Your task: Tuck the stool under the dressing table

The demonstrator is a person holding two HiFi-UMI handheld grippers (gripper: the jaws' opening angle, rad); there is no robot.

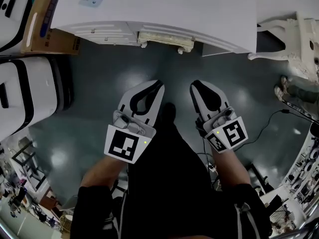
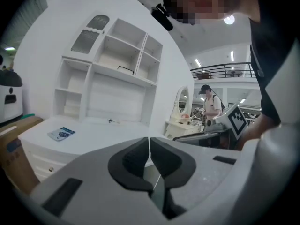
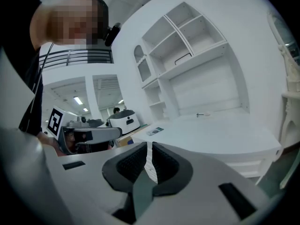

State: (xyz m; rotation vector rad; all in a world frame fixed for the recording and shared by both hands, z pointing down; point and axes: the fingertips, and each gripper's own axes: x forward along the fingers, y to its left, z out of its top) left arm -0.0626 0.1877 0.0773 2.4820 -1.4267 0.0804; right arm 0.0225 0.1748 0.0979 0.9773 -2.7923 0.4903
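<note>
A white dressing table (image 1: 164, 9) fills the far side of the head view; only the two gripper views show the open shelves (image 2: 119, 64) rising from its back. The floor (image 1: 109, 78) is dark, glossy grey-green. On its left stand a white machine (image 1: 25, 98) and a cardboard box (image 1: 45, 24), and at the far right a carved white piece of furniture (image 1: 294, 39). The stool (image 1: 164, 38) sits under the table, with just its pale padded near edge and two feet showing below the tabletop, in the head view alone. Nearer, the left gripper (image 1: 158, 85) and right gripper (image 1: 195, 85) hang side by side above the floor, clear of the stool. The left's jaws are together and the right's a thin slit apart, with nothing between either pair. Only the left gripper view shows a person in a cap (image 2: 211, 104) far off. A booklet (image 2: 61, 133) lies on the tabletop's left, and a thin cable (image 1: 269, 121) crosses the floor at right.
</note>
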